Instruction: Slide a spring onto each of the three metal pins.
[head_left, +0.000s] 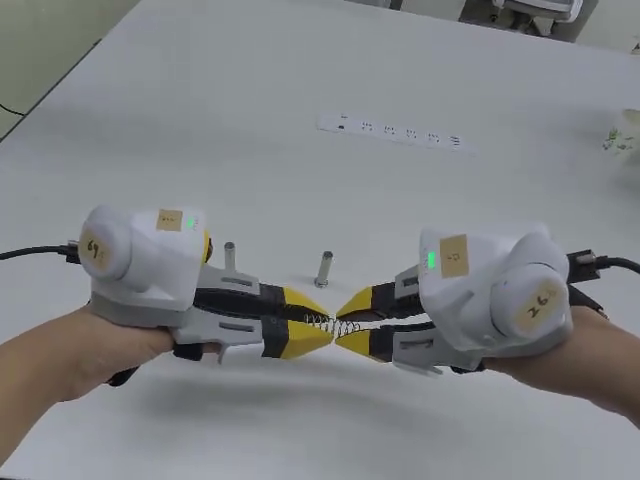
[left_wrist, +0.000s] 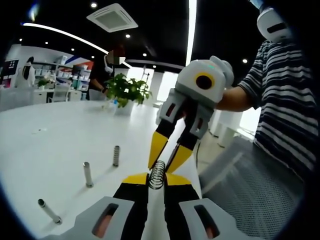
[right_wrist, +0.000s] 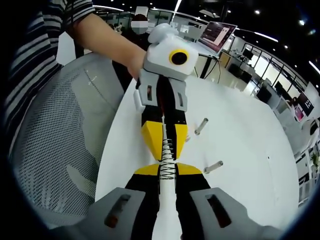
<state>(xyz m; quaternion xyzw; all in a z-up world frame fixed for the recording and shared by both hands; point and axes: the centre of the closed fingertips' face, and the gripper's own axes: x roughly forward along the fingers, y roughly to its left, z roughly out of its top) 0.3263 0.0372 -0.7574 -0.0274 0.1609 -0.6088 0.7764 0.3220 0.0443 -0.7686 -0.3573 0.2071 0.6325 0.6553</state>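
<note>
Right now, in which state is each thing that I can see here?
spring, held off the table, stretched between the tips of both tools
left tool, shut on one end of the spring
right tool, shut on the other end
metal pins, upright on the white table, apart from the tools
power strip, lying flat, sockets empty

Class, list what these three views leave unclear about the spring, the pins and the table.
Head view: spring ends hidden between the tips of left gripper and right gripper.
Left gripper view: farthest pin too small to tell whether it carries a spring.
Head view: power strip markings too small; pale item cut by the right edge.
</note>
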